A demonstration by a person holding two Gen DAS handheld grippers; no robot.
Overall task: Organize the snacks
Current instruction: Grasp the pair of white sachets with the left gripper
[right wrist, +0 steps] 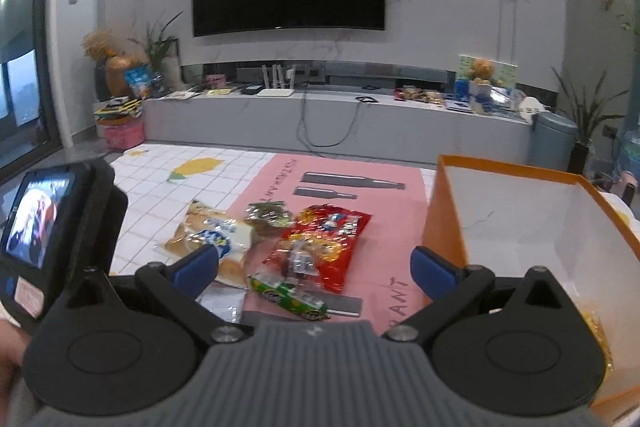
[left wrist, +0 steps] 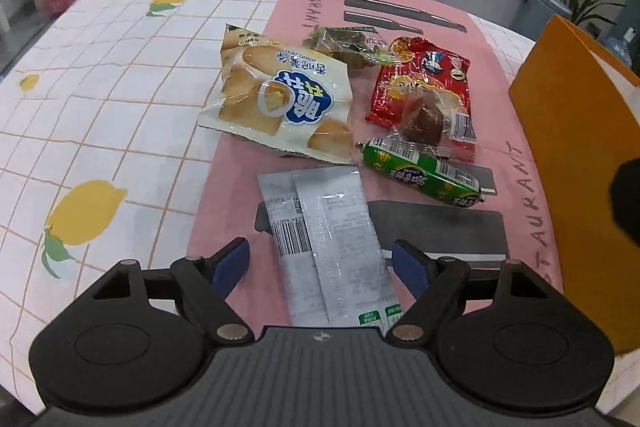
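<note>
Snacks lie on a pink placemat [left wrist: 440, 27]. Two grey sachets [left wrist: 332, 239] lie between the blue fingertips of my left gripper [left wrist: 324, 259], which is open and low over them. Beyond are a white bread-print bag [left wrist: 280, 99], a green sausage stick [left wrist: 420, 173], a red packet [left wrist: 424, 79], a brown cake in clear wrap [left wrist: 428, 119] and a green-brown packet [left wrist: 344, 45]. My right gripper [right wrist: 316, 267] is open and empty, held above the green sausage [right wrist: 288, 297] and red packet [right wrist: 324, 243]. An orange box [right wrist: 520, 219] with a white inside stands open at the right.
The table has a white grid cloth with lemons [left wrist: 84, 215]. The orange box wall [left wrist: 580, 147] stands right of the left gripper. The other gripper's camera body [right wrist: 52, 227] shows at the left of the right wrist view. A TV bench [right wrist: 340, 115] lies behind the table.
</note>
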